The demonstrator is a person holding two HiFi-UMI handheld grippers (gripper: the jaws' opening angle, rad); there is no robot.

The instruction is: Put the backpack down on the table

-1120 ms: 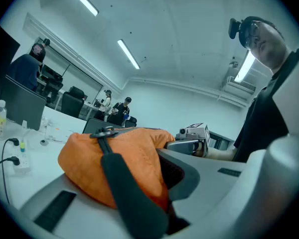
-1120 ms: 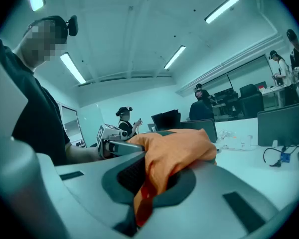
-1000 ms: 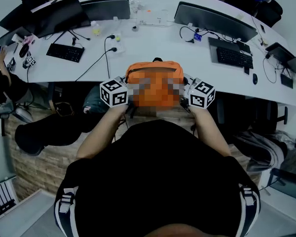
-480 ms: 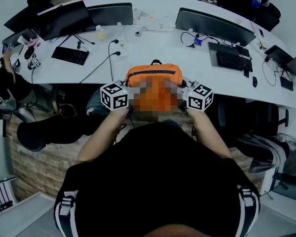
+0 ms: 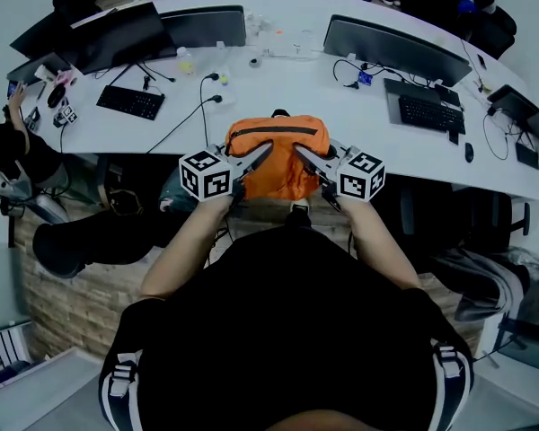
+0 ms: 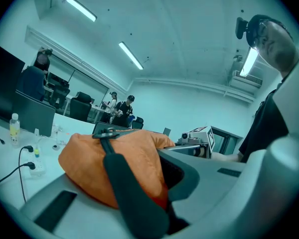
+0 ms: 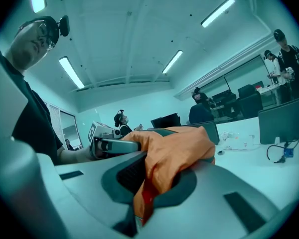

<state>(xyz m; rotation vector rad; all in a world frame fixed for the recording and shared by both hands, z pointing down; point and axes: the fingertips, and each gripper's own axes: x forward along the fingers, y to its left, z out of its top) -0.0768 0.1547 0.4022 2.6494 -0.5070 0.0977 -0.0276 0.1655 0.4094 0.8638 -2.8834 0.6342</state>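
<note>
White curved table is spread across the office, and the orange backpack is held at its near edge, at 12 o'clock from the person. Its fabric is pinched tight by the left gripper at 9 o'clock and the right gripper at 3 o'clock, presumably to keep it level. Whether it is rested on the top cannot be told. A cable is laid at 10 o'clock and a keyboard at 2 o'clock; neither is judged to be in the way.

Matt crinkled orange cloth backpack, smooth white table.
</note>
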